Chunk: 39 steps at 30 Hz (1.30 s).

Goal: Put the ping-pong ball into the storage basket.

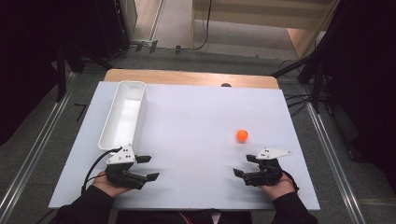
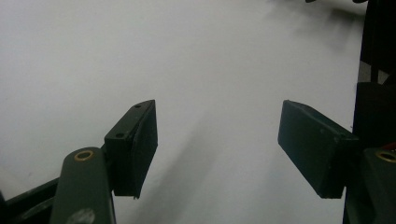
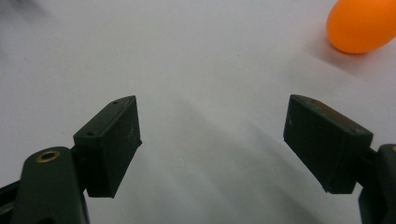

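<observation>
A small orange plastic ball (image 1: pixel 242 136) rests on the white surface (image 1: pixel 196 126), just at eleven o'clock of the right tongs (image 1: pixel 245 165), which gape wide, empty. The left tongs (image 1: pixel 147 168) likewise stand open, holding nothing.

The person's two forearms, in dark sleeves, enter from the near edge of the high view, each hand wrapped around a gripper from behind. The left gripper (image 1: pixel 148 167) sits low at the left, its black jaws pointing inward toward the middle and standing apart with nothing between them. The right gripper (image 1: pixel 245 165) mirrors it at the right, jaws aimed inward and likewise spread wide and empty. A cable loops back from the left gripper past the wrist.
</observation>
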Available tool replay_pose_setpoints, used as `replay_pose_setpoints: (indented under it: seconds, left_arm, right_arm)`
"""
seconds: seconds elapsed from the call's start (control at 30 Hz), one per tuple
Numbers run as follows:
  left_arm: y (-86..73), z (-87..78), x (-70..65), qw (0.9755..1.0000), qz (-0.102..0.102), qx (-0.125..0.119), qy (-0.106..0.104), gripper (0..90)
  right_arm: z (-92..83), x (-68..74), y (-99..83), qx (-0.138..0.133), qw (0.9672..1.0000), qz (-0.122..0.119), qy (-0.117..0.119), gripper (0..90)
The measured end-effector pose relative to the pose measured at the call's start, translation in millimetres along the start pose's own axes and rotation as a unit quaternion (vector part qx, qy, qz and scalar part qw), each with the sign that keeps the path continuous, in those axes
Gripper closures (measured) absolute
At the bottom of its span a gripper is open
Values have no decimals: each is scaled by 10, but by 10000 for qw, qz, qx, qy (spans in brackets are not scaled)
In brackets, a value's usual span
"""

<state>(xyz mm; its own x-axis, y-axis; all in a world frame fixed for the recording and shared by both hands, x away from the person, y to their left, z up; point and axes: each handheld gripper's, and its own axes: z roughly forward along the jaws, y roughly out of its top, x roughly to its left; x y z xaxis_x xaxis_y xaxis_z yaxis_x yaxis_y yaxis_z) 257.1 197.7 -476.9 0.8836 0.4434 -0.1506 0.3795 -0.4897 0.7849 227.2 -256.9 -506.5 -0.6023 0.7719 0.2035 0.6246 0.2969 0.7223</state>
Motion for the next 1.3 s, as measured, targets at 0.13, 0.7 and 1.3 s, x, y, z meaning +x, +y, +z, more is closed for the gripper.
replay_pose_setpoints:
  seconds: [0.13,0.7,1.3]
  left_arm:
    - [1,-1,0,10000,3,-13,-9,289]
    - [8,-9,1,10000,-24,-38,60,288]
    - [140,81,-44,9999,-89,-93,-52,288]
  right_arm:
    - [-6,-4,-3,-20,10000,9,0,176]
    - [17,15,4,72,9999,-74,80,176]
    - [20,15,1,104,9999,-69,80,176]
